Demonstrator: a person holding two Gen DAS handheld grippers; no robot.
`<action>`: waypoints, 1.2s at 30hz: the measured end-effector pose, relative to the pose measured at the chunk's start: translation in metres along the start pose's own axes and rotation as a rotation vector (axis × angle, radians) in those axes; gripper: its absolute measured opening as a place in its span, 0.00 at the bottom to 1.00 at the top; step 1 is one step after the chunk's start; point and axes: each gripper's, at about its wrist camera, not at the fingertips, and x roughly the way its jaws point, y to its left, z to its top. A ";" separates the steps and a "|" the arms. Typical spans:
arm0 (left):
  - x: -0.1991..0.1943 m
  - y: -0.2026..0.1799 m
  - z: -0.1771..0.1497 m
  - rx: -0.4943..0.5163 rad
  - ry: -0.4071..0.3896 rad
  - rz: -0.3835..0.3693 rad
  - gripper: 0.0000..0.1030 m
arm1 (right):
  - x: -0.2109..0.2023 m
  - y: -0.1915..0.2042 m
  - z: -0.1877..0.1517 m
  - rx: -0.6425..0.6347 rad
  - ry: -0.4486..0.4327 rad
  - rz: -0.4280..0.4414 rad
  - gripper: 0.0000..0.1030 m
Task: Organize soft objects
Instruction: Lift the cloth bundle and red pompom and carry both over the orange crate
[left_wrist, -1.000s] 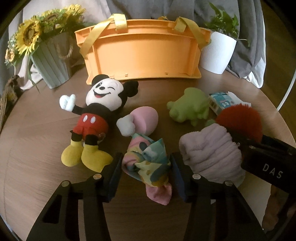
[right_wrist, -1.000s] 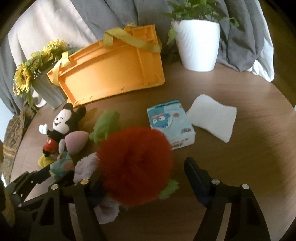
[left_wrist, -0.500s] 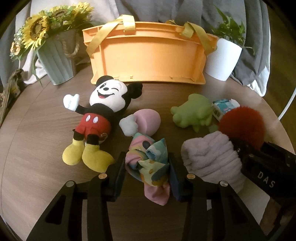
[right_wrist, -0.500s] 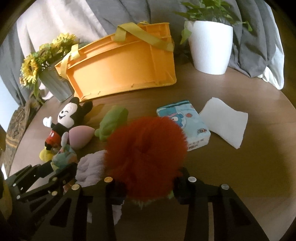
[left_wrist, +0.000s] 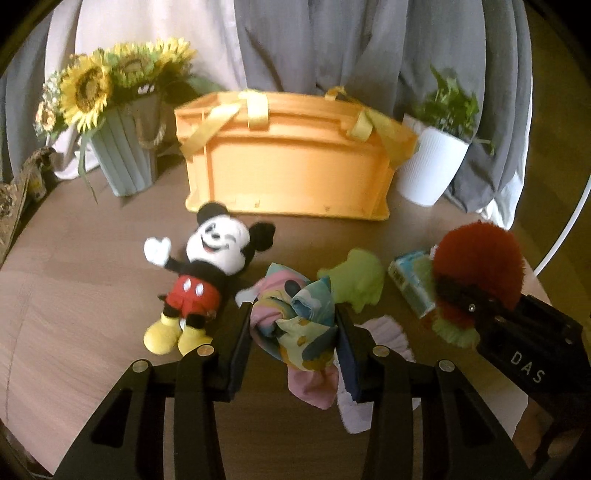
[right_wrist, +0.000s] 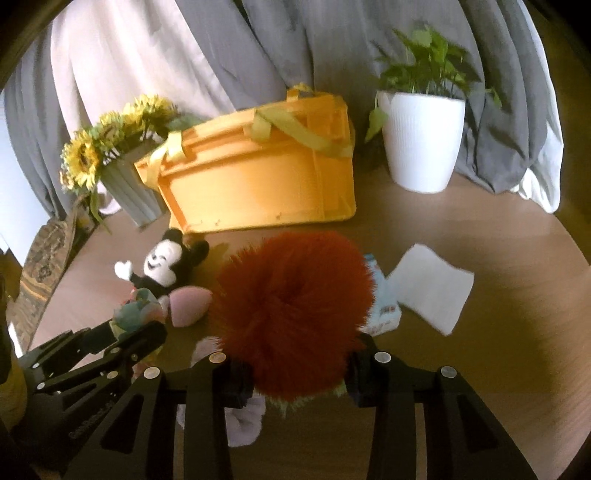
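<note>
Your left tongs (left_wrist: 293, 328) are clamped on the pastel cloth bundle (left_wrist: 295, 314), your right tongs (right_wrist: 295, 373) on the red pompom (right_wrist: 295, 302) — both lifted off the bench (right_wrist: 498, 350), probably so each can go into the orange basket (left_wrist: 288, 166) behind.

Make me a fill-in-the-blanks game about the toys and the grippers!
1. The right hand-held gripper squeezes a fluffy ball coloured ____.
2. The left hand-held gripper holds a bundle of colourful ____.
3. The mouse plush lies in front of the orange ____.
4. The white pot holds a green ____.

Missing words: red; cloth; basket; plant
</note>
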 end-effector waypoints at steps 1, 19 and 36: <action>-0.005 -0.001 0.003 -0.001 -0.014 -0.003 0.40 | -0.003 0.001 0.002 -0.002 -0.008 0.001 0.38; -0.063 0.007 0.062 0.036 -0.206 0.012 0.40 | -0.052 0.030 0.059 -0.043 -0.189 0.036 0.38; -0.077 0.020 0.125 0.068 -0.354 0.001 0.40 | -0.062 0.051 0.115 -0.056 -0.343 0.030 0.38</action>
